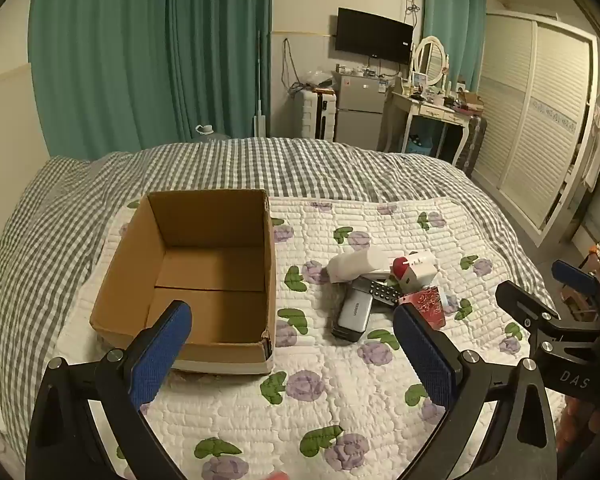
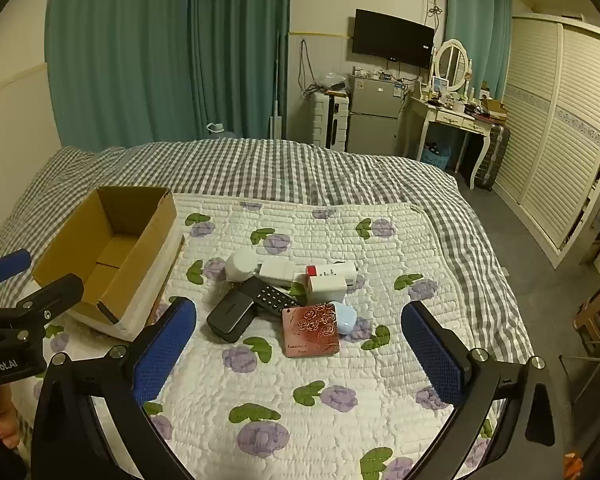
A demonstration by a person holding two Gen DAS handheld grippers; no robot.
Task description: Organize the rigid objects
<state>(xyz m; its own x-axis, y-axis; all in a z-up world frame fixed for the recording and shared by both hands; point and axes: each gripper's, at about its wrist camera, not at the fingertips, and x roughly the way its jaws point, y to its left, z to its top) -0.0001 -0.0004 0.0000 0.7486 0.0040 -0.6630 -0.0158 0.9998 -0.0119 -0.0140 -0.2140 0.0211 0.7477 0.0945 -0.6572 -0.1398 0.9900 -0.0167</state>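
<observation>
An open cardboard box (image 1: 132, 276) (image 2: 66, 252) sits on the floral quilt at the left, with nothing inside. To its right lies a pile of small items: a grey charger block (image 1: 354, 314) (image 2: 230, 314), a black remote (image 1: 382, 291) (image 2: 274, 298), a white bottle-shaped object (image 1: 356, 265) (image 2: 242, 264), white plugs with a red part (image 1: 414, 270) (image 2: 328, 276), a red rose-patterned case (image 1: 426, 304) (image 2: 312, 330) and a pale blue case (image 2: 346, 318). My left gripper (image 1: 292, 322) hovers open near the box's front corner. My right gripper (image 2: 300, 320) hovers open before the pile.
The floral quilt (image 2: 300, 400) covers a grey checked bedspread (image 1: 260, 160). Beyond the bed stand teal curtains, a small fridge (image 1: 358, 112), a white suitcase and a dressing table (image 1: 436, 112). A louvred wardrobe (image 2: 556, 128) lines the right wall. A person's fingers (image 2: 2, 426) show at the lower left.
</observation>
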